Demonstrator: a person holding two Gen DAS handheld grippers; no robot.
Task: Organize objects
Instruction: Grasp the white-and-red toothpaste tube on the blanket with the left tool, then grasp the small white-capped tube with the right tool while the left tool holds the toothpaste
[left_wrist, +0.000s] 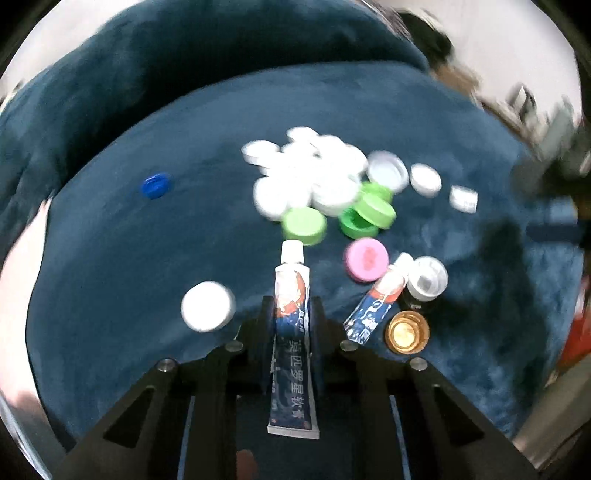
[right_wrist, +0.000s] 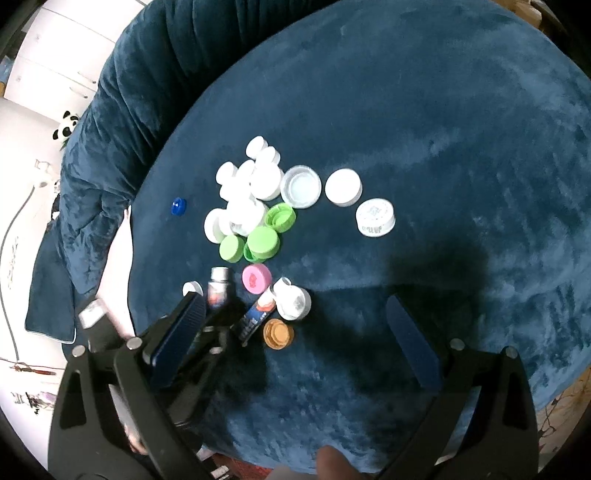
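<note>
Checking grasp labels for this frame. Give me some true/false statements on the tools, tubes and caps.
1. The left tool is shut on a tube. True.
2. The right tool grips the second tube. False: its jaws stand wide open with nothing between them; that tube lies on the blue cloth.
3. The blue cap lies apart from the white pile. True.
4. The pink cap sits on top of the white pile. False: it lies on the cloth, nearer the camera than the green caps.
5. The gold cap lies beside the second tube. True.
</note>
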